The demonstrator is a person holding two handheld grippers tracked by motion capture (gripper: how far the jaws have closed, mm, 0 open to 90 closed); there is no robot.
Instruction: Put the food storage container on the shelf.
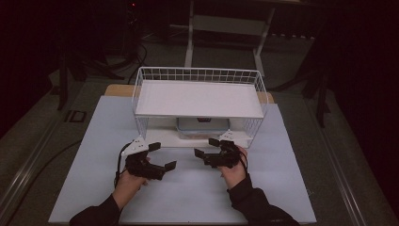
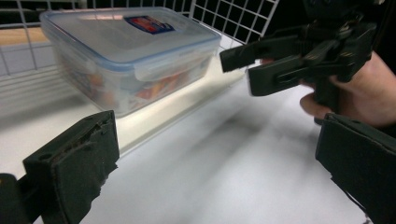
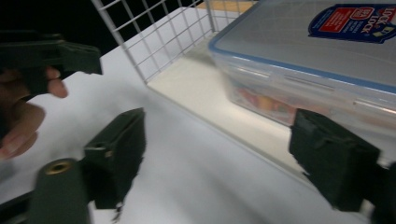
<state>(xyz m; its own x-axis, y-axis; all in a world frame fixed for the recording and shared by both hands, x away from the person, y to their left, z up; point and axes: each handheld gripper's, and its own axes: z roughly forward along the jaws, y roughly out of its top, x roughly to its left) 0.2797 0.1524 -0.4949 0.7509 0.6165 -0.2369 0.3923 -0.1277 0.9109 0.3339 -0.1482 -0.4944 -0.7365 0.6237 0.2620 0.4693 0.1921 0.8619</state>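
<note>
Lidded container (image 1: pixel 201 127) under wire shelf (image 1: pixel 198 99), ahead of both grippers' released jaws

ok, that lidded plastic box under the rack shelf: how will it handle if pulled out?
The plastic box looks rigid, so probably stiff in a grip. Its flat base on the rack floor suggests sliding, not tipping. Smooth walls may be slippery; visible contents likely add some weight.

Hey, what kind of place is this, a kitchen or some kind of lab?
Probably a lab or recording workspace, not a kitchen: a plain white tabletop, a white wire two-level shelf rack holding one clear blue-rimmed plastic food box, dark surroundings with metal stand legs behind.
</note>
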